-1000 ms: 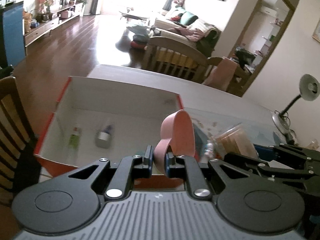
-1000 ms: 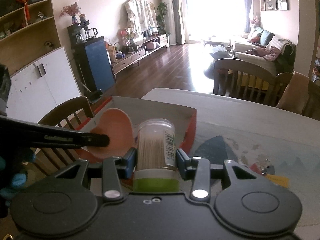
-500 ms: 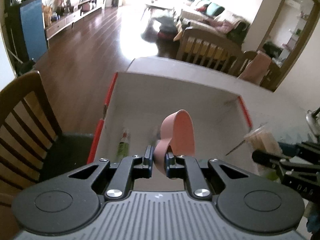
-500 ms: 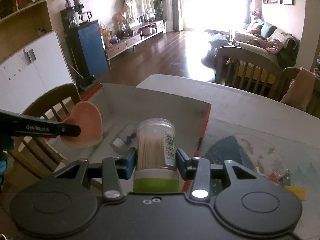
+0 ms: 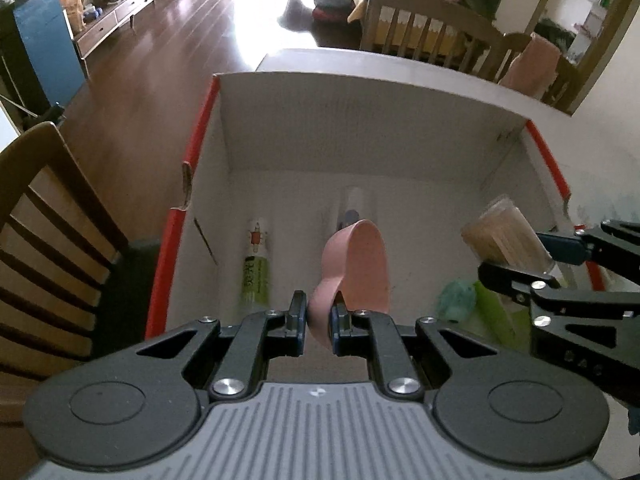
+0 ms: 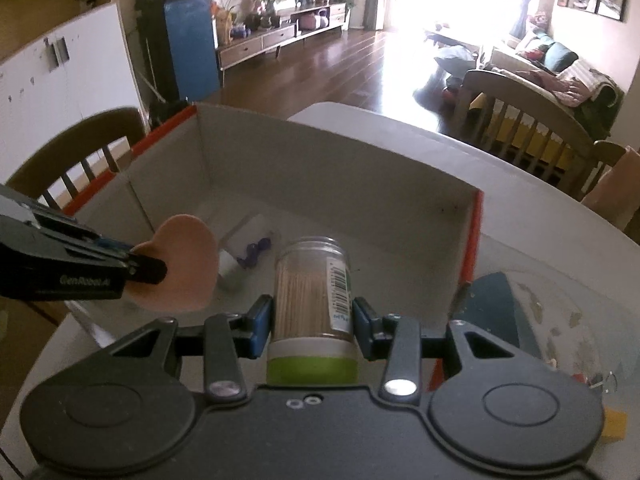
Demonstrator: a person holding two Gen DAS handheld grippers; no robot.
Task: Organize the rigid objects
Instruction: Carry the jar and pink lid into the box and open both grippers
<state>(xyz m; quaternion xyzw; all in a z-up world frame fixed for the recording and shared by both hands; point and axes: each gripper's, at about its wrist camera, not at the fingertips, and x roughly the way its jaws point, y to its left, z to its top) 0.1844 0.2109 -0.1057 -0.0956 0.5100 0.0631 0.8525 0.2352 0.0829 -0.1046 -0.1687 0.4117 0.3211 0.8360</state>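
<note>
Currently on record, both grippers over one open container.

Item 1: cardboard box (image 5: 360,128), white inside, red outside edges, set on a pale table (image 6: 520,184). It fills the centre of both wrist views.

Item 2: left gripper (image 5: 318,316). Jaws closed tight on the edge of a pink heart-shaped dish (image 5: 360,268), which stands on edge above the box interior. In the right wrist view the same dish (image 6: 186,262) shows at the left, over the near left part of the box, pinched at its notch by the left gripper (image 6: 150,270).

Item 3: right gripper (image 6: 312,320). Jaws partly apart, pads pressing both sides of a clear toothpick jar (image 6: 312,292) with a green and white cap nearest the camera and a barcode label on its side. The jar points into the box. In the left wrist view the jar (image 5: 506,236) sits at the right edge, over the right side of the box, with the right gripper (image 5: 532,264) reaching in from the right.

Item 4: contents on the box floor. A slim green-and-white tube (image 5: 256,268) lies lengthwise at left; a small bottle (image 5: 352,208) lies beyond the dish, blurred; a pale green crumpled item (image 5: 456,296) lies near the right front corner.

Item 5: surroundings. A wooden chair (image 5: 44,248) stands left of the box; another chair (image 6: 524,128) stands at the table's far side.
</note>
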